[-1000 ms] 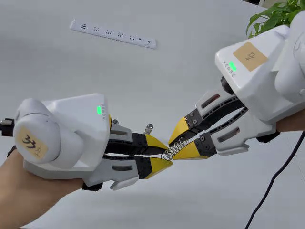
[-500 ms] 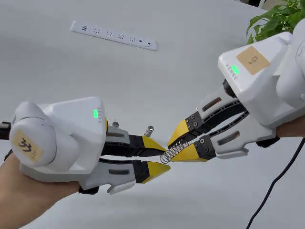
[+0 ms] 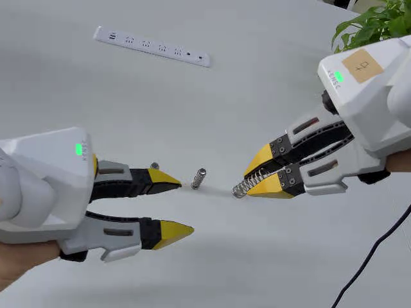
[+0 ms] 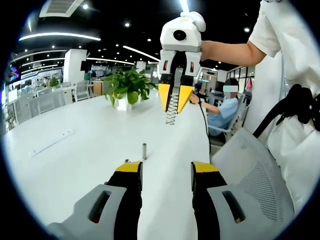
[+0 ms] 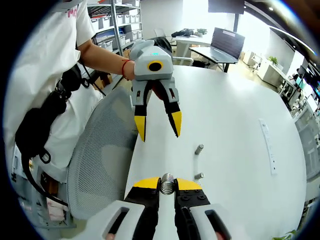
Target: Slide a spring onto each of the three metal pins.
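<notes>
I see a wide white counter (image 3: 212, 102). A white power strip (image 3: 152, 46) lies on its far part, and a green plant (image 3: 372, 22) stands at the far right. Just beside the counter is a grey mesh chair (image 5: 97, 165). The room around is an open office. It has a dark ceiling with long light strips (image 4: 57, 36) and small spot lights. Further back there are metal shelves (image 5: 117, 22) and a desk with a monitor (image 5: 226, 39).

Left tongs (image 3: 185, 206), at the near left, stand with jaws spread wide; right tongs (image 3: 253, 183), at the right, point toward them, clamped on a spring (image 3: 239, 188)
</notes>
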`<state>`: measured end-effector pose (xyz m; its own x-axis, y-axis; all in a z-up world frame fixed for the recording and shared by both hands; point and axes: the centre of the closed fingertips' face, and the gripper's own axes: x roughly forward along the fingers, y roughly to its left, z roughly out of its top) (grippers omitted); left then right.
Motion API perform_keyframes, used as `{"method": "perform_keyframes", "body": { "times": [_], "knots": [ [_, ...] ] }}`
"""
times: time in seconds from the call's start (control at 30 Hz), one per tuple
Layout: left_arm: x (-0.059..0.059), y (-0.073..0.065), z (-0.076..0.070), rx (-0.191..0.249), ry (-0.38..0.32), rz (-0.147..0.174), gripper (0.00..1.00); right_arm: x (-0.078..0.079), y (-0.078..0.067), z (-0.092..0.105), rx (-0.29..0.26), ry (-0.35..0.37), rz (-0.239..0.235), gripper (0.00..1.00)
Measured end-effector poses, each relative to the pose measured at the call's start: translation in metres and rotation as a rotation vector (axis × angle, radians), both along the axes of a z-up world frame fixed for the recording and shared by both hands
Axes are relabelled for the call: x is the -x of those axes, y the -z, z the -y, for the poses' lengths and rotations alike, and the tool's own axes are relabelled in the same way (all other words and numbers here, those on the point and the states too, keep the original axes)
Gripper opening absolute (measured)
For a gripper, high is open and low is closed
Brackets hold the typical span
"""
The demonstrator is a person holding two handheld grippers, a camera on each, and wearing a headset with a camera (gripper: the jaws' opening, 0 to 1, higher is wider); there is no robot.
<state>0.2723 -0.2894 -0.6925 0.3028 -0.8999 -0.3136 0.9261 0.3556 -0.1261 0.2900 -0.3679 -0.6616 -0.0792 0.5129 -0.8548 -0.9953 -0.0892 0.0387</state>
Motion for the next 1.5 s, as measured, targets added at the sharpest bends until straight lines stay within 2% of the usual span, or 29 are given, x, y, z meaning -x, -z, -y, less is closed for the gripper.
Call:
{"method": "perform_keyframes", "body": {
  "times": [0.3,0.57,0.73,0.93,1.07,1.2,1.23,1.37,1.5],
  "knots": [
    [-0.009,0.012,-0.036,-0.033,-0.064,-0.011,0.51,-0.033,0.015,0.029,0.066,0.105,0.035,0.06],
    [-0.015,0.019,-0.054,-0.027,-0.099,-0.019,0.65,-0.053,0.037,0.043,0.129,0.147,0.061,0.06],
    [-0.019,0.021,-0.058,-0.014,-0.107,-0.022,0.73,-0.058,0.049,0.044,0.144,0.164,0.060,0.06],
    [-0.021,0.023,-0.060,-0.005,-0.119,-0.031,0.79,-0.062,0.063,0.044,0.161,0.175,0.062,0.06],
    [-0.023,0.024,-0.060,0.003,-0.123,-0.040,0.84,-0.067,0.077,0.045,0.170,0.178,0.054,0.06],
    [-0.023,0.025,-0.061,0.006,-0.125,-0.042,0.85,-0.068,0.084,0.046,0.179,0.180,0.046,0.06],
    [-0.023,0.026,-0.061,0.007,-0.124,-0.045,0.85,-0.070,0.090,0.048,0.182,0.181,0.043,0.06],
    [-0.023,0.028,-0.060,0.007,-0.118,-0.053,0.87,-0.074,0.096,0.050,0.193,0.178,0.045,0.06],
    [-0.022,0.030,-0.060,0.004,-0.118,-0.062,0.87,-0.072,0.097,0.048,0.204,0.171,0.046,0.06]
  ]
}}
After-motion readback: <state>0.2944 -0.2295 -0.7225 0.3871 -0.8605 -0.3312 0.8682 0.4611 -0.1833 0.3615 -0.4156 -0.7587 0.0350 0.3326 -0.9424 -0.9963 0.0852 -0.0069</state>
